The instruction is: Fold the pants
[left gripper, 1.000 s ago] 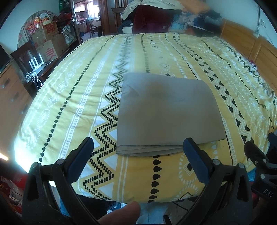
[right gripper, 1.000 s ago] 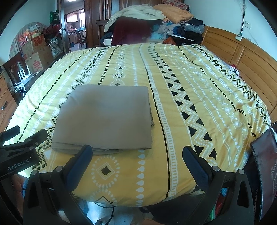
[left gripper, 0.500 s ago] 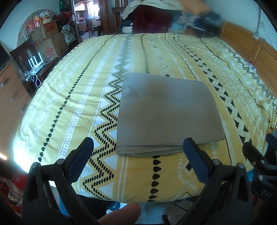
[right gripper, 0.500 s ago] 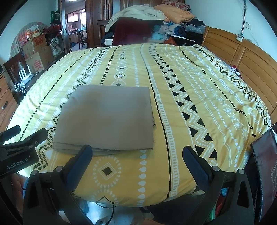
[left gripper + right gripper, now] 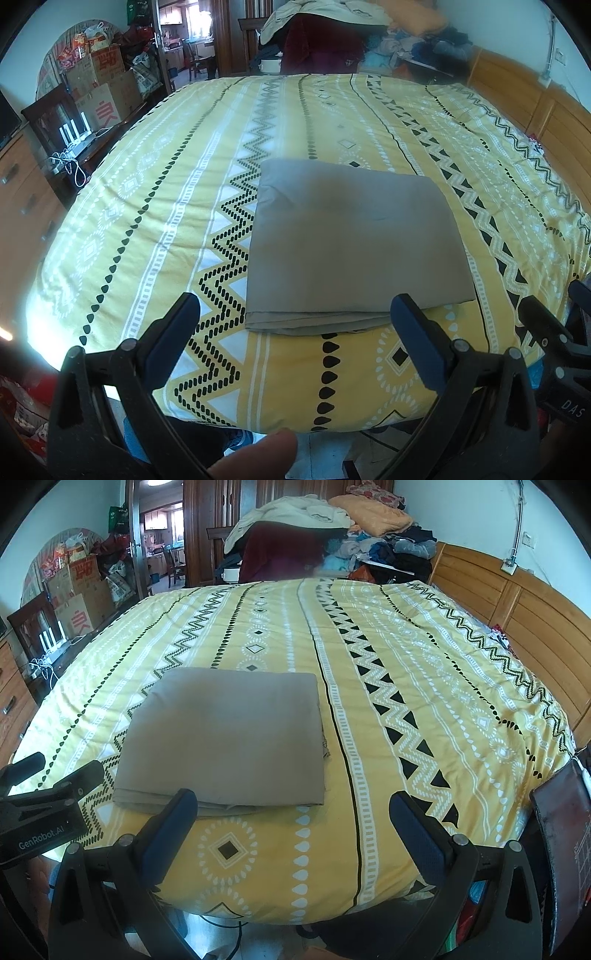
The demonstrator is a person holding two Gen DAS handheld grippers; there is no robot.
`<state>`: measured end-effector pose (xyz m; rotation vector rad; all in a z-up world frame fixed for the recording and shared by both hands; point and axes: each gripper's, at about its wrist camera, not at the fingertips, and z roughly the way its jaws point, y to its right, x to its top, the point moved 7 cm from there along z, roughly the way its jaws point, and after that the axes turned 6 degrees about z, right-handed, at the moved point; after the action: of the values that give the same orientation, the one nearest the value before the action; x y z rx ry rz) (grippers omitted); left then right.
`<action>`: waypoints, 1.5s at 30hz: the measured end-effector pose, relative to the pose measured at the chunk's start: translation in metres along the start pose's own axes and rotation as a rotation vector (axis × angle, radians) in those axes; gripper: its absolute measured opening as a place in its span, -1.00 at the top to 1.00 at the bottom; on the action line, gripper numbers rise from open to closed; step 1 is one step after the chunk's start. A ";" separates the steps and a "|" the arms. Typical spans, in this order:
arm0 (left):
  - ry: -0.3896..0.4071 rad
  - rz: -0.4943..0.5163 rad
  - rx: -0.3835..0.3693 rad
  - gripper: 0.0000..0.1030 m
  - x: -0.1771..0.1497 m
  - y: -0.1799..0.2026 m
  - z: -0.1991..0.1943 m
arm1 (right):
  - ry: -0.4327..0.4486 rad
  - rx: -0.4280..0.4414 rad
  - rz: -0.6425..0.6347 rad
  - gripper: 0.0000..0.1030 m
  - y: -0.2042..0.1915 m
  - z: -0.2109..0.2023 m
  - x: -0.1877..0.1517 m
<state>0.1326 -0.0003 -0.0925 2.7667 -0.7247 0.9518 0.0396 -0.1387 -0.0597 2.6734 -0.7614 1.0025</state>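
The grey-brown pants (image 5: 351,236) (image 5: 229,734) lie folded into a flat rectangle near the front edge of a bed with a yellow patterned cover (image 5: 155,206) (image 5: 424,686). My left gripper (image 5: 295,328) hangs open just short of the bed's edge, its blue fingers apart and holding nothing. My right gripper (image 5: 291,819) is open too, to the right of the pants. Each gripper shows at the edge of the other's view: the right gripper (image 5: 554,339) and the left gripper (image 5: 44,805). A fingertip (image 5: 255,458) shows at the bottom of the left wrist view.
A pile of clothes and blankets (image 5: 317,535) sits beyond the bed's far end. A wooden headboard (image 5: 517,609) runs along the right side. Cardboard boxes (image 5: 103,92) and a dresser (image 5: 22,192) stand on the left. A dark red panel (image 5: 561,849) stands at the right edge.
Both grippers have drifted very slightly; the pants stay still and both grippers stay open.
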 end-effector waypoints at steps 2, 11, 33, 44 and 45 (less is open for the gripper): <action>0.001 -0.002 -0.001 -1.00 0.000 0.000 -0.001 | -0.002 -0.001 0.000 -1.00 0.000 -0.001 0.001; 0.011 0.006 0.005 -1.00 0.002 0.002 -0.006 | 0.006 0.018 -0.002 -1.00 -0.001 -0.004 0.003; 0.018 0.025 0.002 -1.00 0.006 0.007 -0.005 | 0.010 0.021 -0.001 -1.00 -0.004 -0.005 0.005; 0.018 0.031 0.006 -1.00 0.005 0.009 -0.005 | 0.010 0.023 0.001 -1.00 -0.004 -0.006 0.005; 0.019 0.032 0.007 -1.00 0.005 0.009 -0.005 | 0.012 0.024 0.001 -1.00 -0.004 -0.006 0.005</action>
<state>0.1292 -0.0086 -0.0860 2.7561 -0.7660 0.9863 0.0416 -0.1354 -0.0516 2.6849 -0.7540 1.0326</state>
